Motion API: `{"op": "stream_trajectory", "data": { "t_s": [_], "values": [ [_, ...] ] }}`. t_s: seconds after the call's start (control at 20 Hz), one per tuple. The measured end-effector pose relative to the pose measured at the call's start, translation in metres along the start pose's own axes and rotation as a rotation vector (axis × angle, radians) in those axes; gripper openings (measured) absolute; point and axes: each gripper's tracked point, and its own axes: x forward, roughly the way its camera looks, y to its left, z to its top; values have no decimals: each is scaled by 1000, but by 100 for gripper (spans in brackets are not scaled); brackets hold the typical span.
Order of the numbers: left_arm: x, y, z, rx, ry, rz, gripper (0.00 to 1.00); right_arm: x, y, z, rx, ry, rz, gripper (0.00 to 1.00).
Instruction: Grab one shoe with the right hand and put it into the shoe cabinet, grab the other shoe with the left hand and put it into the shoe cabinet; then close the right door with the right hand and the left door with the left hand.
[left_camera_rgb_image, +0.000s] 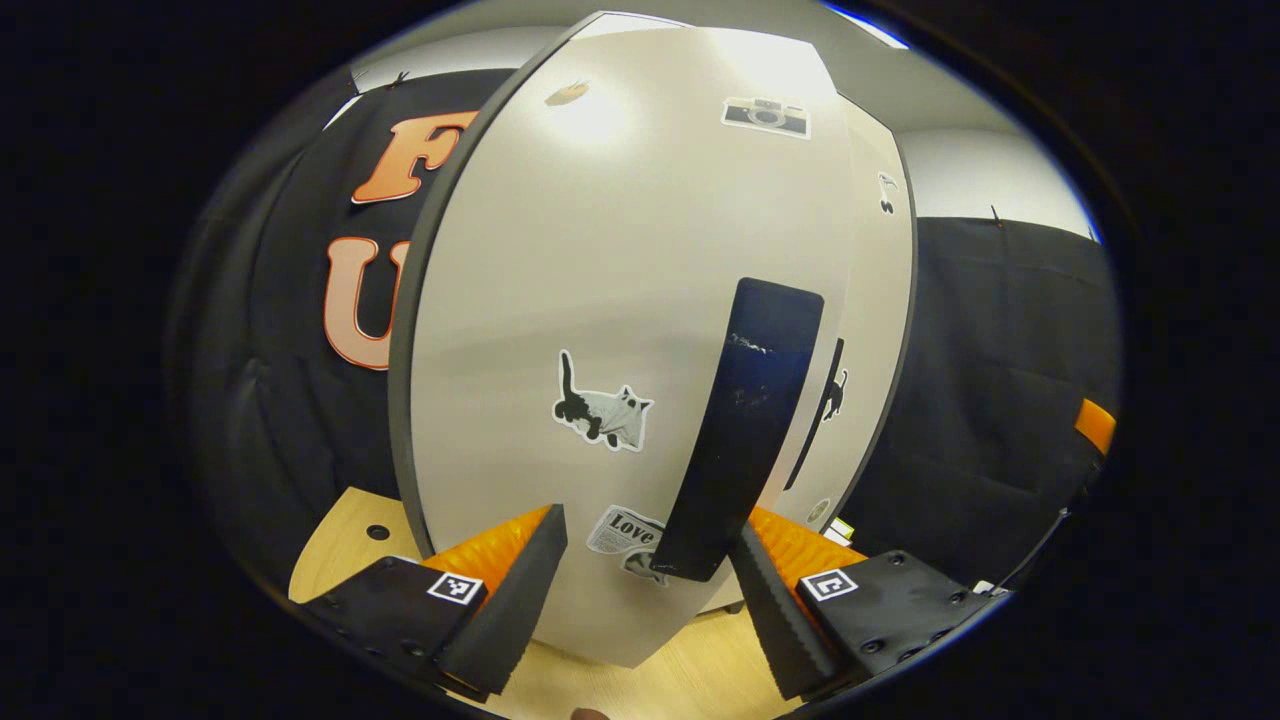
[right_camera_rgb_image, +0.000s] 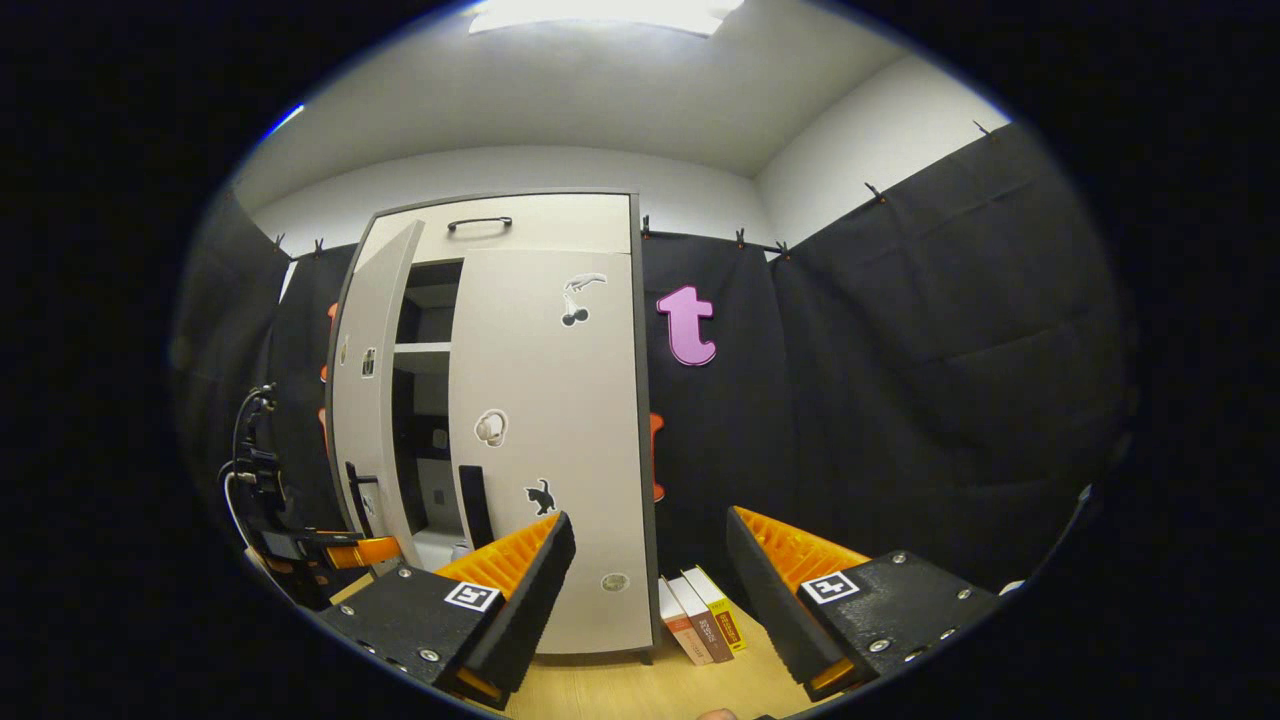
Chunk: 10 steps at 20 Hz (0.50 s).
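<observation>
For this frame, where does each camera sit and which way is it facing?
Left gripper view: rides the open left gripper, close up to the left door, its handle between the fingers.
Right gripper view: rides the open right gripper, farther back, facing the shoe cabinet; right door shut.
Shared: the left door, ajar.

We're right up against the left door (left_camera_rgb_image: 600, 330), its handle (left_camera_rgb_image: 745, 440) just ahead between our fingers. From the right gripper view, the cabinet (right_camera_rgb_image: 500, 420) stands against the wall, right door (right_camera_rgb_image: 545, 440) shut, left door (right_camera_rgb_image: 365, 400) ajar, books (right_camera_rgb_image: 700, 615) beside its base on the floor (right_camera_rgb_image: 640, 690).
</observation>
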Motion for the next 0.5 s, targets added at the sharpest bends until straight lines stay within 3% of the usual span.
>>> {"op": "stream_trajectory", "data": {
  "t_s": [0.5],
  "values": [
    [19,-4,7,83,-28,75,100,-2,-17,-4,-17,24,-22,94]
  ]
}}
